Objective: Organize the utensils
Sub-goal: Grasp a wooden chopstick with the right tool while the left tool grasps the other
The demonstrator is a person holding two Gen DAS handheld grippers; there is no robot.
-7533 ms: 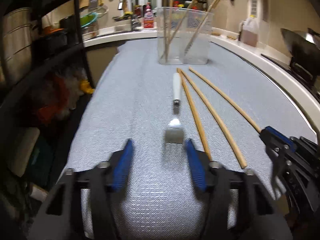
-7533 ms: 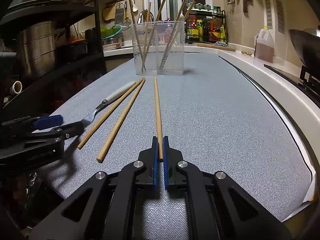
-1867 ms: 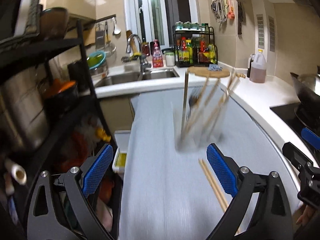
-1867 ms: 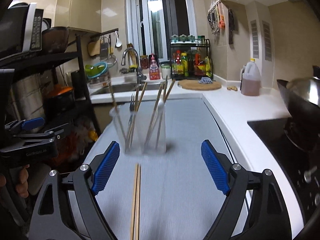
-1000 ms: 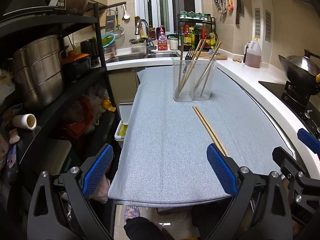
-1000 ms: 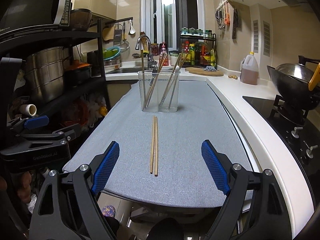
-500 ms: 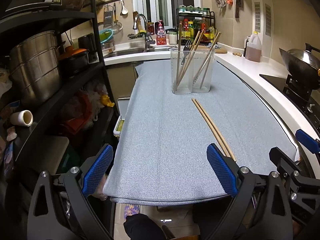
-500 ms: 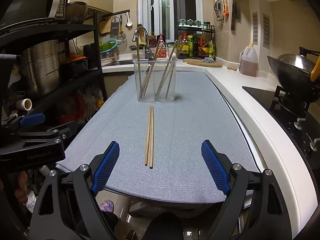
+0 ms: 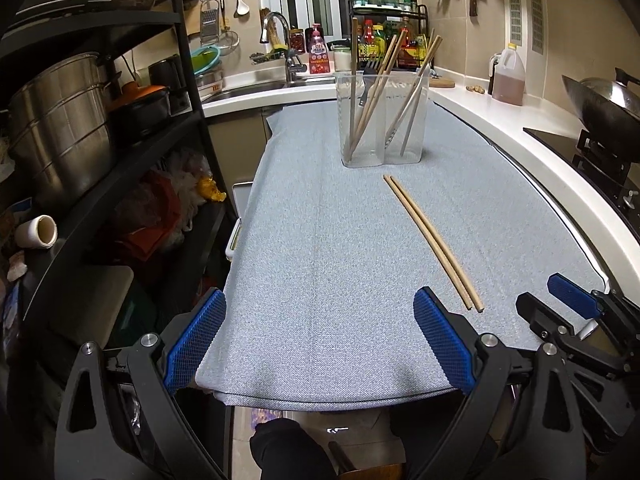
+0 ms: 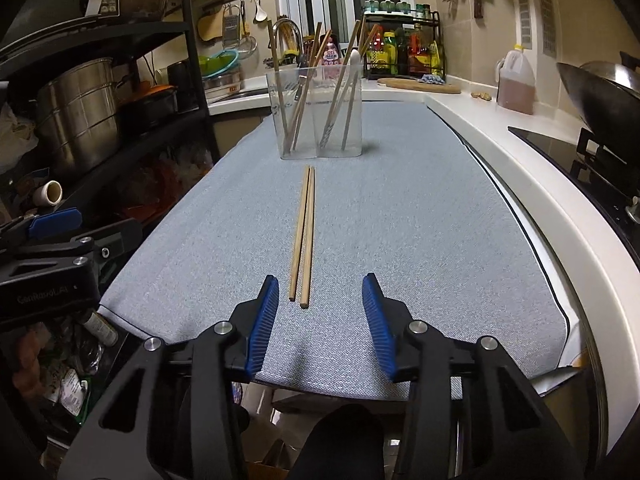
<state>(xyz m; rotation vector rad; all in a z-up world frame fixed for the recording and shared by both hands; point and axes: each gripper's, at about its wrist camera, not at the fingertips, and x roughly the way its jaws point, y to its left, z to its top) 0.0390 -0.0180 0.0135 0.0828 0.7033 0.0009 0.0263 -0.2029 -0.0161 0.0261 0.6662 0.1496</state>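
Two wooden chopsticks (image 10: 304, 232) lie side by side on the grey mat (image 10: 400, 220), seen too in the left wrist view as the chopsticks (image 9: 432, 240). Beyond them stands a clear two-part holder (image 10: 318, 116), the same holder (image 9: 382, 120), with several chopsticks, a fork and a white-handled utensil upright in it. My right gripper (image 10: 320, 320) hovers just short of the chopsticks' near ends, its jaws closing with nothing between them. Over the mat's near edge my left gripper (image 9: 316, 340) stands wide open and empty.
A black shelf rack (image 9: 100, 140) with steel pots runs along the left. White counter (image 10: 520, 152), a wok (image 10: 600, 92) on the stove and an oil jug (image 10: 516, 84) line the right. Sink and bottles sit behind the holder. A person's dark clothing (image 10: 340, 440) shows below the mat edge.
Both grippers have sunk toward the mat's near edge. The right gripper's jaws have narrowed from wide open to about half. The chopsticks and holder have not moved.
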